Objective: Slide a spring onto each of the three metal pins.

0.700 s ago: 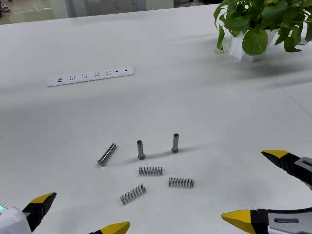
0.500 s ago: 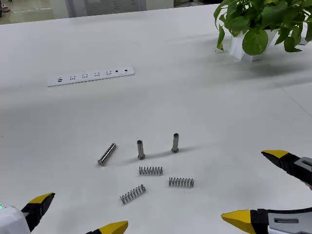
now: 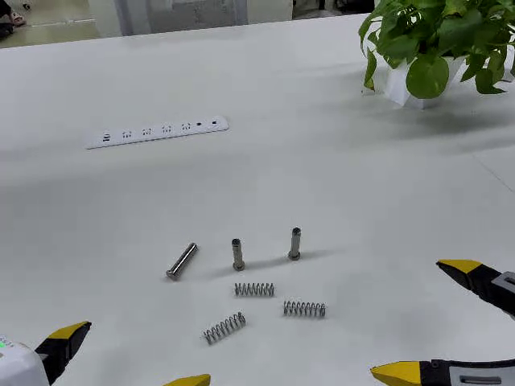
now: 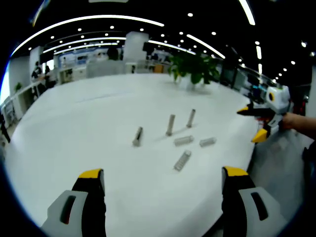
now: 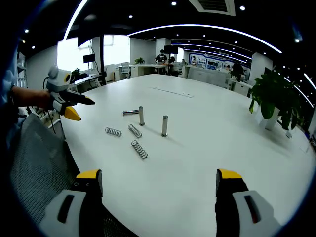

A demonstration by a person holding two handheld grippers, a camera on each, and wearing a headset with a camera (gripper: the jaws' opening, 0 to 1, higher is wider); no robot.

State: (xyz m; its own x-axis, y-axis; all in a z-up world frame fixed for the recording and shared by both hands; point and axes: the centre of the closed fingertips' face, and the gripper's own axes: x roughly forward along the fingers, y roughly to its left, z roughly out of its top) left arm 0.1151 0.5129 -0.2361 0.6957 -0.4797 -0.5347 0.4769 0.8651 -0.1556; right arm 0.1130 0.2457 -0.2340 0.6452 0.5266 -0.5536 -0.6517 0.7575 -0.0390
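Coiled wire springs (image 3: 254, 289) lie beside smooth cylindrical metal pins (image 3: 237, 254).

No lettering, label, brand or number is legible anywhere, not even on the white power strip (image 3: 158, 131).

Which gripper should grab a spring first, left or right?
Probably left: the left gripper is open and the near spring lies just ahead of it. The right gripper, also open, sits farther off.
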